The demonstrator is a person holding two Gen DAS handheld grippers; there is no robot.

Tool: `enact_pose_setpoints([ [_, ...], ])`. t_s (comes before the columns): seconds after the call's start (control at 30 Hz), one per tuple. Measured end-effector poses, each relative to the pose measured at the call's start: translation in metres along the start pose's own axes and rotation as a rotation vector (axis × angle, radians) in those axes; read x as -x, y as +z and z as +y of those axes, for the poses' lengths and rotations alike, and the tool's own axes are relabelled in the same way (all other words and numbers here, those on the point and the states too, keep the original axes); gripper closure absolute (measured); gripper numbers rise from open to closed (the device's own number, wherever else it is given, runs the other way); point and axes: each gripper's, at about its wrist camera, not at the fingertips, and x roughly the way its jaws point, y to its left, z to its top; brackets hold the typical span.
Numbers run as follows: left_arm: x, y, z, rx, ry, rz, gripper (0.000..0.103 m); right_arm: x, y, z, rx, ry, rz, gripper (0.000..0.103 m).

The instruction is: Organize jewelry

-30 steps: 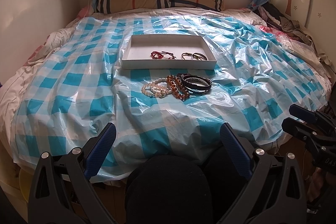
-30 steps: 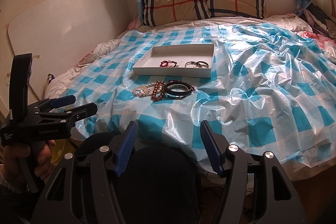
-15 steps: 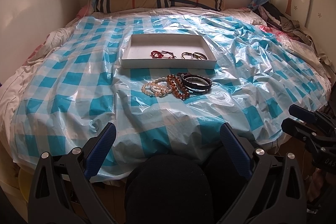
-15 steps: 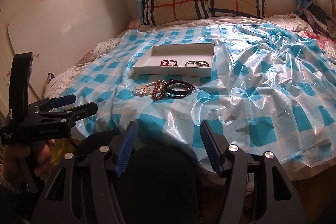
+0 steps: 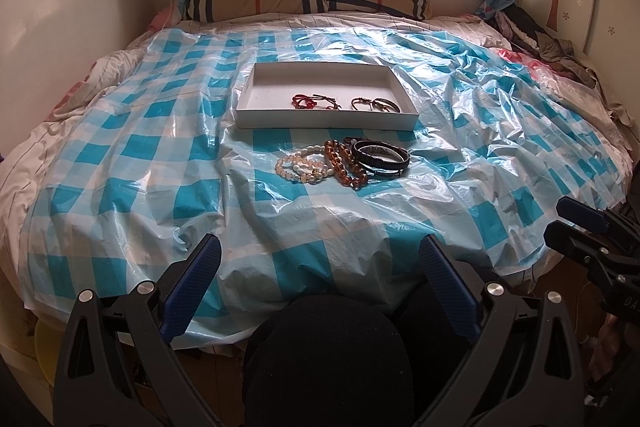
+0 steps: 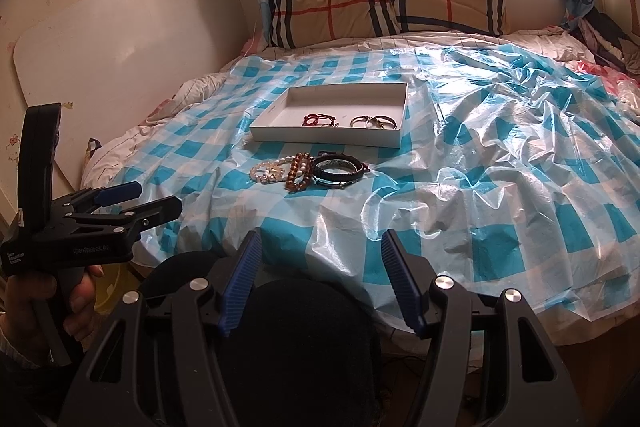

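Nothing moved since the earlier frames. Left gripper and right gripper hover off the bed's near edge, jaws spread, empty. Beyond them lies bare checked plastic sheet. Farther in: pearl bracelets, amber beads, black bangles, touching in a cluster. Just behind, the white tray holds a red cord bracelet and metal bangles. Wide open sheet on both sides.
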Motion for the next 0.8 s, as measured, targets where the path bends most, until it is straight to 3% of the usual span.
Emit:
enact_pose_setpoints([
  [0.23,-0.017,0.014,0.003,-0.006,-0.001,0.003,0.008,-0.014,0.009,-0.01,0.012,0.0,0.009,0.042],
  [0.53,-0.076,0.063,-0.02,-0.082,-0.137,0.018,0.008,-0.046,0.018,-0.027,-0.008,0.012,0.032,0.042],
  [0.63,-0.102,0.076,-0.032,-0.1,-0.184,0.049,0.014,-0.056,0.018,-0.035,-0.024,0.013,0.041,0.042],
  [0.8,-0.145,0.092,-0.05,-0.141,-0.192,0.106,0.015,-0.067,0.015,-0.047,-0.048,0.012,0.055,0.042],
])
